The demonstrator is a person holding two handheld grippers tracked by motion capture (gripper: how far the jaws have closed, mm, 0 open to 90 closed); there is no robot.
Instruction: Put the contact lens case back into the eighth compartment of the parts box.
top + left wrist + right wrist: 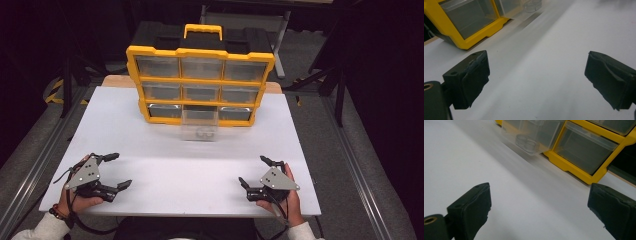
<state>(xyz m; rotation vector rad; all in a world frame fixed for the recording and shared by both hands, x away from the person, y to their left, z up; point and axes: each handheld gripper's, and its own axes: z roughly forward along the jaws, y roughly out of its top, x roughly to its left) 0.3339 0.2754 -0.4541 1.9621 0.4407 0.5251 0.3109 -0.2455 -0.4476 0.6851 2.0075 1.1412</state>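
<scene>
Well ahead of both wide-open, empty tools [109, 171] [256, 172], the clear drawer [199, 125] juts from the organizer [200, 75].

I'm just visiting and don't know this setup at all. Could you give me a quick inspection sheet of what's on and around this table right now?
Surface: white table top, flat and bare in front of the hands.
Job's things: yellow drawer cabinet stands upright at the far side; its bottom middle clear drawer is pulled out, with a small clear round item inside.
Clutter: nothing seen.
Grippers: left gripper and right gripper both open, holding nothing, resting near the front edge, one in each hand.
Cables: a dark cable trails from the left gripper by the wrist.
Surroundings: grey floor, dark curtains, metal rails along the table's sides.
</scene>
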